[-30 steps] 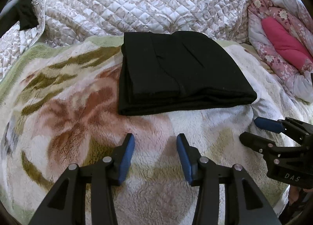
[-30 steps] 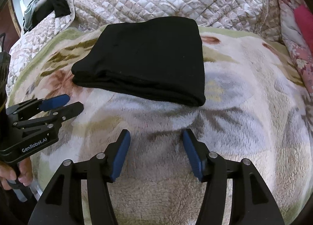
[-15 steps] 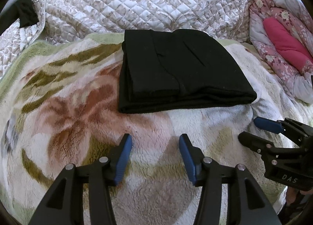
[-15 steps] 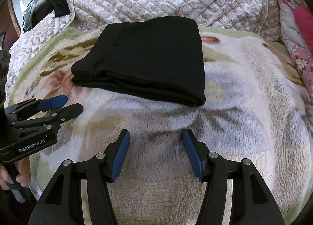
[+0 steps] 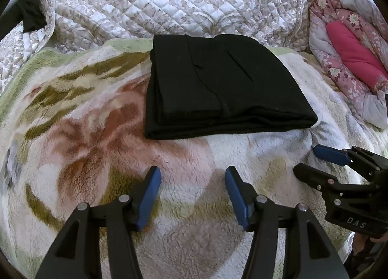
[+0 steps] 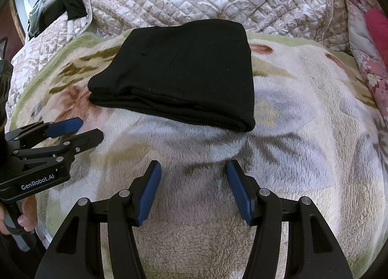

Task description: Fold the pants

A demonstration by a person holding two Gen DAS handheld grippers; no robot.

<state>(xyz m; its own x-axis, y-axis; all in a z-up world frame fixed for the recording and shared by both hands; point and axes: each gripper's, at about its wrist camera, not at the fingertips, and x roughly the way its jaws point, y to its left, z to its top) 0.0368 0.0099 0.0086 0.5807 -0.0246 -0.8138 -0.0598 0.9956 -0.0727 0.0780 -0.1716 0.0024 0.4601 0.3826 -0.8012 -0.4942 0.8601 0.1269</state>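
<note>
With the black pants [image 5: 218, 85] lying folded on the floral fleece blanket [image 5: 84, 133], I hold both the left claw [image 5: 192, 196] and right claw [image 6: 194, 189] wide open, empty, clear of the near edge, leaving the stack undisturbed.

Two black plastic grippers, left gripper [image 5: 192, 185] and right gripper [image 6: 194, 177], blue-padded jaws, silver rivets; white "GenRobot.AI" and "DAS" lettering.

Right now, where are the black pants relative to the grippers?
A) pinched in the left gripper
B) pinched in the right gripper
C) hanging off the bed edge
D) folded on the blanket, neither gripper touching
D: the black pants lie in a folded stack on the fleece blanket, while the left gripper and right gripper are both open and empty, short of them.
</note>
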